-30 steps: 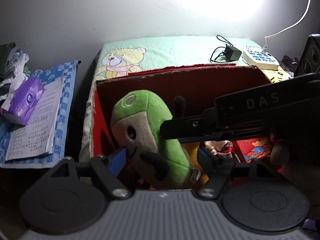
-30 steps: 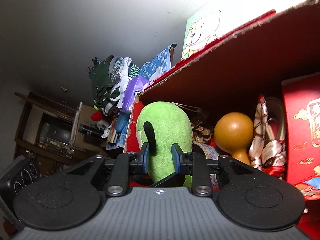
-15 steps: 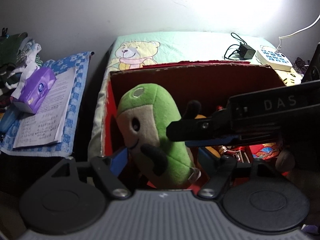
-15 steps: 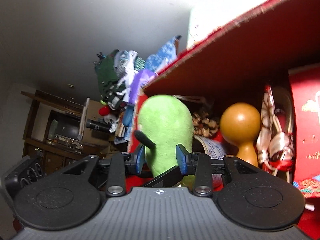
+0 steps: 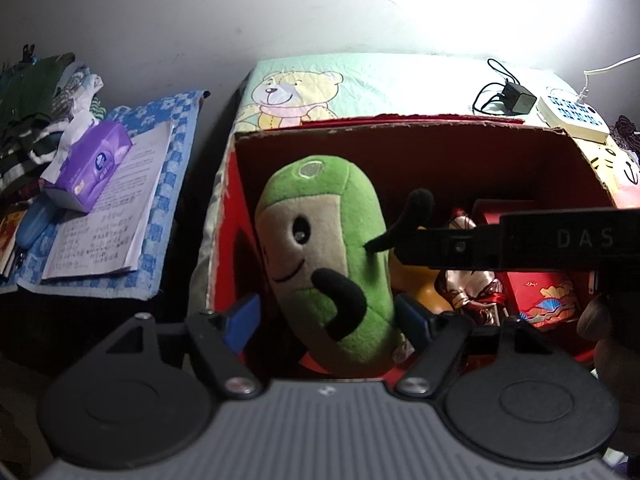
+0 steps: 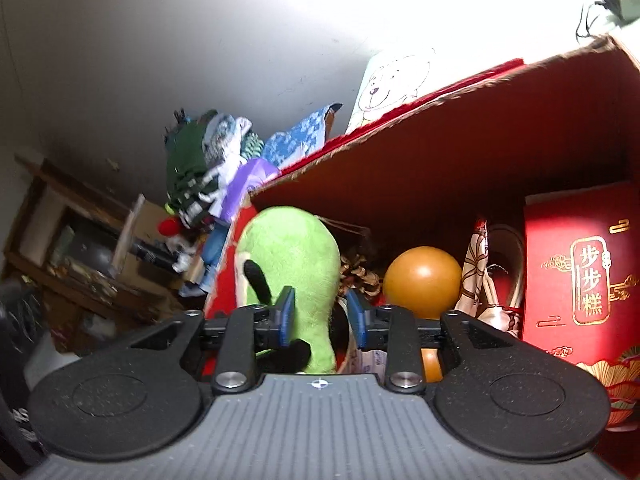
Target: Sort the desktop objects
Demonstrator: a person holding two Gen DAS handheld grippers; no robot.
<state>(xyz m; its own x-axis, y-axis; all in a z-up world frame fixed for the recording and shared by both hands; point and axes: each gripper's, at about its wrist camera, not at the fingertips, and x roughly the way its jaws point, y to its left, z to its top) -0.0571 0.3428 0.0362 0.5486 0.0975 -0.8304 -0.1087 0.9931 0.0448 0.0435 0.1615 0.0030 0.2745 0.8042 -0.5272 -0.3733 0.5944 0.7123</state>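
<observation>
1. the left claw [image 5: 326, 322] stands released, its blue pads either side of the green plush toy [image 5: 324, 256] without pressing it.
2. the right claw [image 6: 320, 316] reaches in from the right; its pads are parted around the toy's side, and contact cannot be told.
3. the toy stands tilted at the left end of the red cardboard box [image 5: 400, 152].
4. right of it in the box lie an orange gourd [image 6: 422, 276] and a red gift box [image 6: 580, 280].
5. beyond the box, a charger [image 5: 516, 98] lies on the bear-print cloth [image 5: 360, 84].
</observation>
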